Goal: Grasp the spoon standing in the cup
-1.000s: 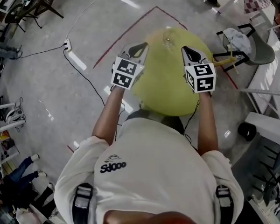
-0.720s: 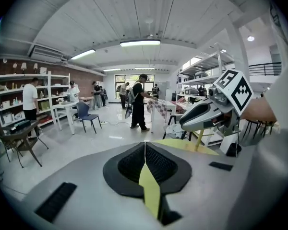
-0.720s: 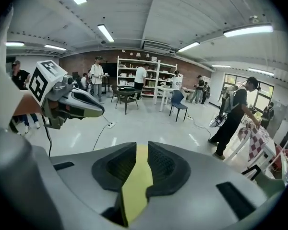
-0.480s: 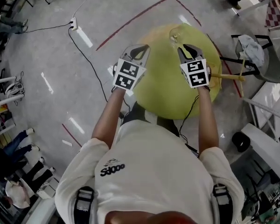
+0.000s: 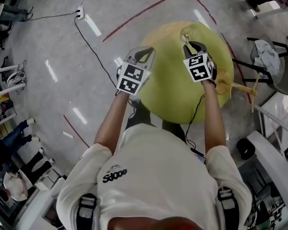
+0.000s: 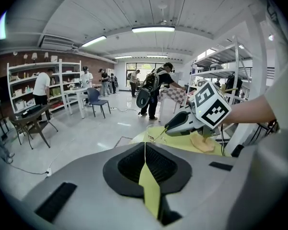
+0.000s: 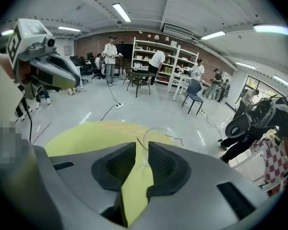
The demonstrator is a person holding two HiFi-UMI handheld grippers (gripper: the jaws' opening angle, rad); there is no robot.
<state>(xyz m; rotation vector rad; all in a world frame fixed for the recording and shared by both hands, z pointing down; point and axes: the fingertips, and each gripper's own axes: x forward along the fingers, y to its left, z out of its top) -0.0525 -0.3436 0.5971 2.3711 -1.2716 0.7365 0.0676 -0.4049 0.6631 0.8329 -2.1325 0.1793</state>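
Yellow tabletop [image 7: 81, 135], cup [image 7: 158, 134] before right gripper [image 7: 141, 148]

The table [image 5: 173, 97] wears a matt yellow-green covering, smooth and soft-looking like cloth. The cup [image 7: 157, 136] on it is clear and glossy; glass or plastic, I cannot tell. The left gripper [image 6: 145, 150] and right gripper [image 7: 141, 152] have matt grey plastic shells around black, finely ribbed pads [image 6: 161, 166]. The grey floor [image 5: 57, 42] is polished enough to mirror the lights. The person's shirt [image 5: 153, 176] is white cloth.
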